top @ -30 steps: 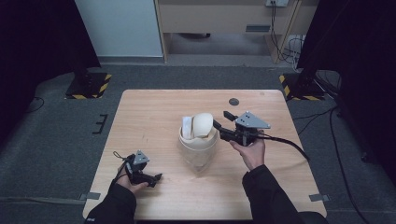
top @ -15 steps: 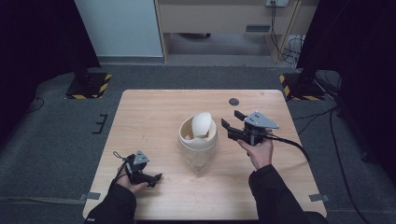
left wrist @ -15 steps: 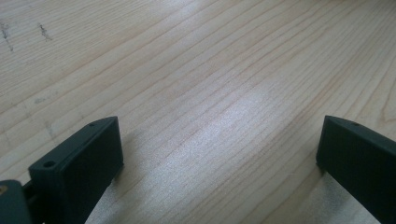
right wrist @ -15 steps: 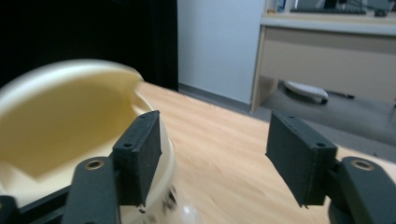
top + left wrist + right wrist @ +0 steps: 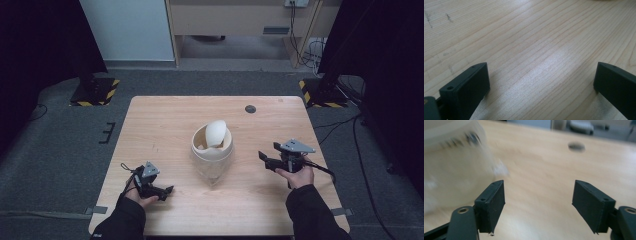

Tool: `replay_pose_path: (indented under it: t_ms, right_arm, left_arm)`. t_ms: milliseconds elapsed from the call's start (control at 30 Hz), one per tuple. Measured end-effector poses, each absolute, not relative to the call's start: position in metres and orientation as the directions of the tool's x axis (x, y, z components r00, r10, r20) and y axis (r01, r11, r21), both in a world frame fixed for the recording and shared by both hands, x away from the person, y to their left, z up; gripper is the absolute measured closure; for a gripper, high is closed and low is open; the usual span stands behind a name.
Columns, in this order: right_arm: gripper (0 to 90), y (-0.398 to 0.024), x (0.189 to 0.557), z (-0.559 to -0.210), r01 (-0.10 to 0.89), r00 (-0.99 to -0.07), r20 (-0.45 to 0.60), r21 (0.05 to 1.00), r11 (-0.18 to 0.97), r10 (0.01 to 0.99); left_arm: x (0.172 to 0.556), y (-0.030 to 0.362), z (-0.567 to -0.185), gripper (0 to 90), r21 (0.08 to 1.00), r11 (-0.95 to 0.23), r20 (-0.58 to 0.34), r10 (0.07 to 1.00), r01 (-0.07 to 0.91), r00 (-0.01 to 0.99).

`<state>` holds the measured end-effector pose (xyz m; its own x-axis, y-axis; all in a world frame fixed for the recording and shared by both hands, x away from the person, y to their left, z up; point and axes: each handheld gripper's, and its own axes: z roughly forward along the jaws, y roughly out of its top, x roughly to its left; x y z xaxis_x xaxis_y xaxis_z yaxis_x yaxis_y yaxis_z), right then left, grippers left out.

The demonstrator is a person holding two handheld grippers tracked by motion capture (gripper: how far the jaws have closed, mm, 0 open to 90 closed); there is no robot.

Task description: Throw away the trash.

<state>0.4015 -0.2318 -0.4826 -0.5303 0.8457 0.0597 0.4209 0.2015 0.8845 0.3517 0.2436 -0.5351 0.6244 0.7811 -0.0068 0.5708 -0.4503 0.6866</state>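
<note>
Pale wood bench (image 5: 165, 125): bare grain, small dark disc (image 5: 250, 109) near 1 o'clock edge.
Cup (image 5: 212, 150): translucent, upright at bench centre, cream rim; blurred at 10 o'clock in right gripper view (image 5: 451, 162).
White egg-shaped piece (image 5: 216, 133): inside cup, leaning against far rim, top poking above.
Left claw (image 5: 167, 190): at 7 o'clock, held low over bench, jaws wide apart on nothing (image 5: 541, 82).
Right claw (image 5: 262, 156): at 4 o'clock, well apart from cup, jaws spread, empty (image 5: 539, 200).
</note>
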Motion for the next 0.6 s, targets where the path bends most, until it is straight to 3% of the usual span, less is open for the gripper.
replay_pose_path:
  t_ms: [167,600]
  right_arm:
    - [22.7,-0.253,0.396,-0.497,0.520,-0.484,0.078,0.827,0.215,0.872]
    - [16.4,-0.283,0.392,-0.522,0.592,-0.441,0.042,0.765,0.255,0.896]
  left_arm:
    - [0.351,0.244,-0.536,0.0,0.697,-0.443,-0.005,0.783,0.564,0.622]
    - [0.352,0.246,-0.536,0.0,0.700,-0.435,-0.016,0.783,0.566,0.621]
